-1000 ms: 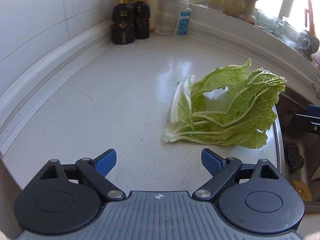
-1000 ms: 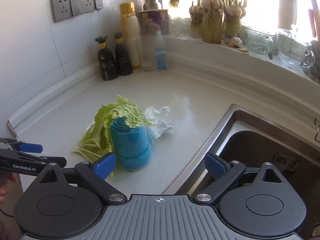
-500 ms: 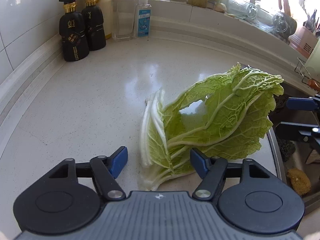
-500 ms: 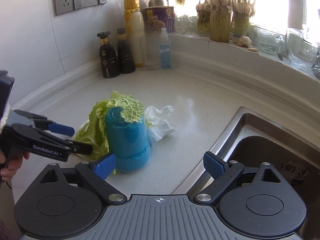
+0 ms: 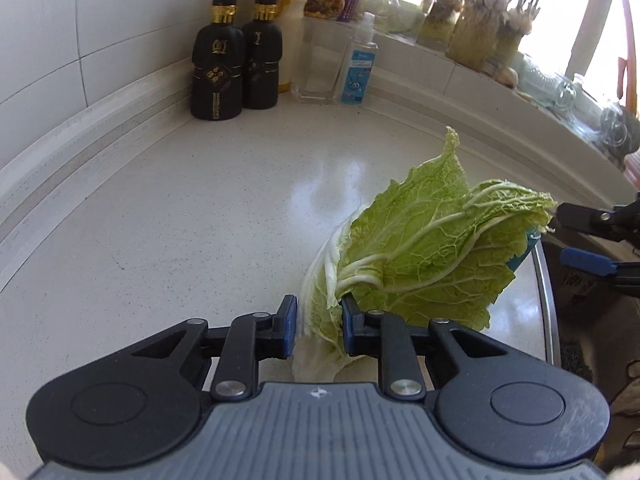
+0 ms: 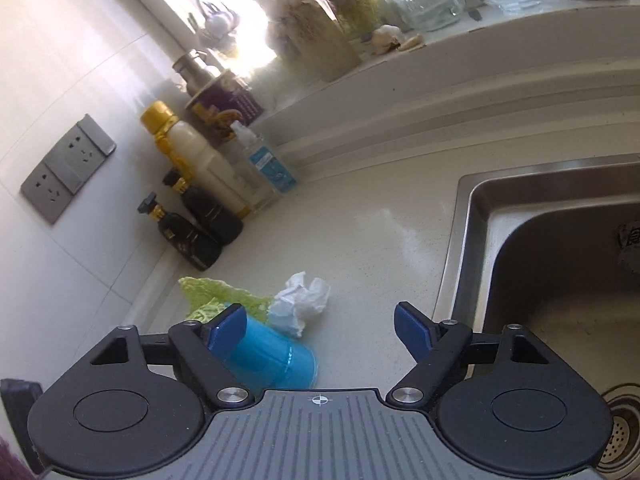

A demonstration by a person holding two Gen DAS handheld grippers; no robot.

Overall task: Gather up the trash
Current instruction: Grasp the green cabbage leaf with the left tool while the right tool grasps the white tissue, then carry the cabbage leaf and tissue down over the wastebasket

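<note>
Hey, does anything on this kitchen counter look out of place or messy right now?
Yes. A crumpled white tissue and a blue cup lie on the counter beside limp cabbage leaves, whose stem end sits between the left hand-held gripper fingers.

The cabbage leaf (image 5: pixel 424 256) hides most of the blue cup (image 5: pixel 522 254); window glare washes out the jars (image 6: pixel 316 36).

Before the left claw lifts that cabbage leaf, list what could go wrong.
1. The left claw pinches only the pale stem end of the floppy green cabbage leaf; it may tear or slip out.
2. The leaf drapes against the blue plastic cup, so lifting could nudge or tip it.
3. The crumpled white tissue beside them could get dragged along.
</note>
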